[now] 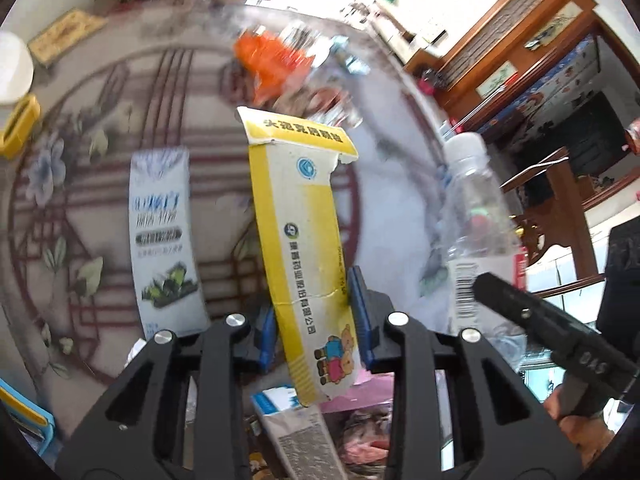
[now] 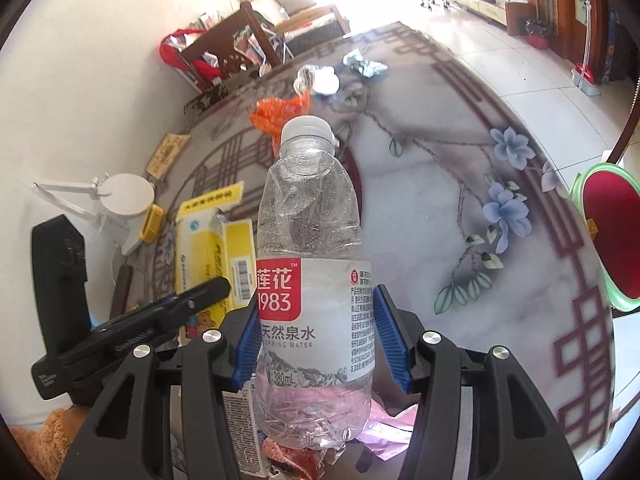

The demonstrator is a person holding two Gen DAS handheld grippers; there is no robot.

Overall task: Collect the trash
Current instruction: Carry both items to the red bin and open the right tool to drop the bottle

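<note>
My left gripper (image 1: 314,316) is shut on a flattened yellow and white medicine carton (image 1: 300,216) and holds it upright above the table. My right gripper (image 2: 316,340) is shut on an empty clear water bottle (image 2: 312,280) with a white cap and a red label. The bottle also shows at the right of the left wrist view (image 1: 476,220), and the carton at the left of the right wrist view (image 2: 208,240). Below both grippers lies a pile of trash: a grey box (image 1: 304,436) and pink plastic (image 2: 384,428).
A round flower-patterned table (image 2: 460,220) carries a white milk carton (image 1: 164,236), an orange wrapper (image 2: 280,114), a crumpled clear bottle (image 2: 318,80), a blue-silver wrapper (image 2: 366,64), a white lamp base (image 2: 126,194) and a yellow block (image 1: 18,126). A red and green basket (image 2: 608,236) sits at the right.
</note>
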